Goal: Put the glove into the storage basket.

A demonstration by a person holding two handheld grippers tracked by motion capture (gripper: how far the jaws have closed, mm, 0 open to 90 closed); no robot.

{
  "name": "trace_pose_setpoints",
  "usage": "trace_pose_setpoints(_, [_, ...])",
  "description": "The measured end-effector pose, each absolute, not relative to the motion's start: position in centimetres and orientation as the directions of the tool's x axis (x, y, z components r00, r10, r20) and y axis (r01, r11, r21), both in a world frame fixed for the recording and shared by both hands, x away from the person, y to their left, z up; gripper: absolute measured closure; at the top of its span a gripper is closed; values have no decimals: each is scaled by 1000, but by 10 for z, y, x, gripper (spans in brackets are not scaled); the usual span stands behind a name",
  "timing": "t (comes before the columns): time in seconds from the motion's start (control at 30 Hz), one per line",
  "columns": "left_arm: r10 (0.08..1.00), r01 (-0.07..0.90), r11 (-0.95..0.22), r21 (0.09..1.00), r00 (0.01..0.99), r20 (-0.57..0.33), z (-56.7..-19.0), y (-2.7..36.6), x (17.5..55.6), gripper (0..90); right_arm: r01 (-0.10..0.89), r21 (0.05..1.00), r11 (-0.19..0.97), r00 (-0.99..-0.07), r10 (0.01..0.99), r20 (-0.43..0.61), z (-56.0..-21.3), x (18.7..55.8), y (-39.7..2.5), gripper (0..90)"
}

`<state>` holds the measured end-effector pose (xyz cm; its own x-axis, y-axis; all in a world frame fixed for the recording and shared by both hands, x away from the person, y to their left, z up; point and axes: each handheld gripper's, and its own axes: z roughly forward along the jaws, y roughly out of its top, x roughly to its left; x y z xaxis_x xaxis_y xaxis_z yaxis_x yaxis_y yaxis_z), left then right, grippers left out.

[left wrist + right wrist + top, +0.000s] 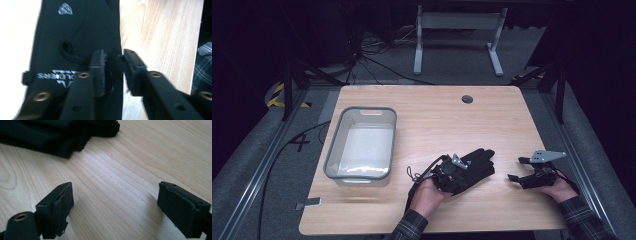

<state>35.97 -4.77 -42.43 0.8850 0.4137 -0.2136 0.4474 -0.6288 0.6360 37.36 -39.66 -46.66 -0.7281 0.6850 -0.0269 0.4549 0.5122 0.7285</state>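
A black fabric glove (pixel 474 165) with printed silver logos lies flat on the pale wood-grain desk (pixel 437 115), near its front edge. The left tongs (pixel 113 65) pinch the glove's cuff edge. The right tongs (pixel 115 207) hover spread wide over bare desk, just beside the glove's fingertips.

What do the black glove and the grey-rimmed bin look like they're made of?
The black glove looks like soft matte fabric, perhaps neoprene, going by its stitched seams and printed silver logos. The grey-rimmed translucent bin looks like glossy moulded plastic: its walls are see-through and catch highlights.
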Motion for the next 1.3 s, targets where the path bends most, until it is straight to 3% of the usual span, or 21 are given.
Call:
trace_pose_setpoints(0.4, [403, 383, -653, 654, 906, -128, -418, -60, 391, 297, 454, 727, 516, -732, 680, -26, -467, 374, -396, 128])
trace_pose_setpoints(0.7, [421, 384, -660, 645, 901, -105, -428, -71, 408, 176, 454, 726, 516, -732, 681, -26, -467, 374, -396, 128])
trace_pose_setpoints(1.07, [415, 367, -715, 595, 908, -61, -448, -84, 407, 141, 454, 727, 516, -732, 680, -26, -467, 374, -396, 128])
trace_pose_setpoints(1.3, [404, 354, -727, 588, 913, -50, -451, -84, 405, 180, 454, 726, 516, -732, 681, -26, -467, 374, -396, 128])
